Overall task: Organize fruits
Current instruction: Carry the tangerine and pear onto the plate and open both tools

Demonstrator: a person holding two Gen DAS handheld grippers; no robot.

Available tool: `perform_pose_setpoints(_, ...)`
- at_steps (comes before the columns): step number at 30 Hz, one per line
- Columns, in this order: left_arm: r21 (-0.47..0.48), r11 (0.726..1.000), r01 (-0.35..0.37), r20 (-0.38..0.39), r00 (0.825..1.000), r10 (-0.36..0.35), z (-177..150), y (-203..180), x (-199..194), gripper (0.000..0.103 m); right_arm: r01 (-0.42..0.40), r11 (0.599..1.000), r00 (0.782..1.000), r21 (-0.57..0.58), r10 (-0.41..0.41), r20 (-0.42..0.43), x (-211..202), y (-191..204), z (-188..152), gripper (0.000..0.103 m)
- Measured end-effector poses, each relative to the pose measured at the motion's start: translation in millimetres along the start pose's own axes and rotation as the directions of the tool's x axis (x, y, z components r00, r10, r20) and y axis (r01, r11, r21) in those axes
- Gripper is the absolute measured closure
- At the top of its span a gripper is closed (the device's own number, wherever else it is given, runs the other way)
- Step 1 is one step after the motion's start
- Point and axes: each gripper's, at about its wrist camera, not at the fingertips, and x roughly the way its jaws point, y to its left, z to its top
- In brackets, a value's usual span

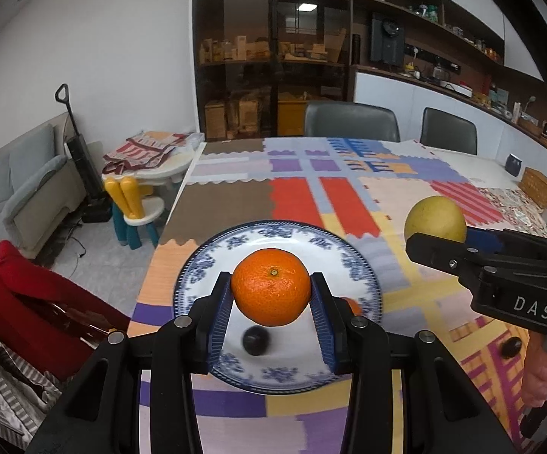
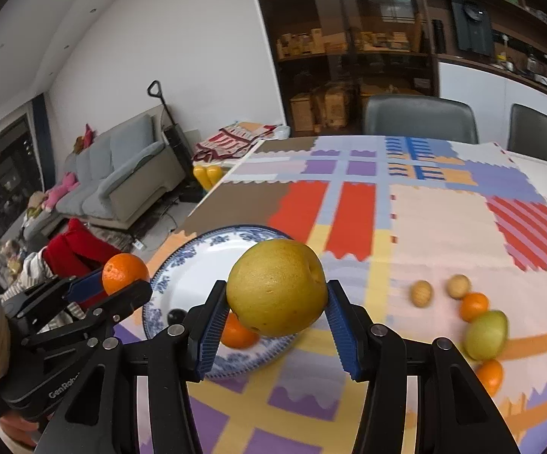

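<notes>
Left wrist view: tangerine (image 1: 271, 286) clamped in left hand-held gripper (image 1: 271, 299) above plate (image 1: 213, 249).

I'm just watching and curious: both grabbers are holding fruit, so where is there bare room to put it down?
The plate is bare white across its far half; its near part holds a dark fruit and an orange. The cloth beyond the plate is free. The right side is crowded with loose fruit.

Plate (image 1: 205, 261): on the tablecloth (image 1: 228, 204), near its left edge.
Loose fruits (image 2: 473, 306): on the tablecloth, right of the plate.
Chairs (image 1: 352, 119): behind the table.
</notes>
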Motion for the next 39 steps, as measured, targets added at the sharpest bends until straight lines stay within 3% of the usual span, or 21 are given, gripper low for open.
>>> perform_pose_setpoints(5, -0.017, 1.0, 0.005, -0.041, 0.999, -0.006, -1.6, 15.5, 17.2, 0.063, -0.032, 0.999, 0.998, -0.006, 0.032, -0.052, 26.2, 11.0, 5.5, 0.051)
perform_pose_setpoints(22, -0.045, 0.999, 0.021, -0.195, 0.98, -0.03, -8.0, 45.0, 86.1, 0.063, -0.013, 1.0, 0.974, -0.014, 0.009, -0.227, 109.2, 16.5, 9.5, 0.051)
perform_pose_setpoints(39, -0.052, 0.998, 0.029, -0.242, 0.969, -0.04, -13.9, 44.6, 104.0, 0.063, -0.019, 1.0, 0.956, -0.021, 0.012, -0.293, 133.0, 17.0, -0.4, 0.051)
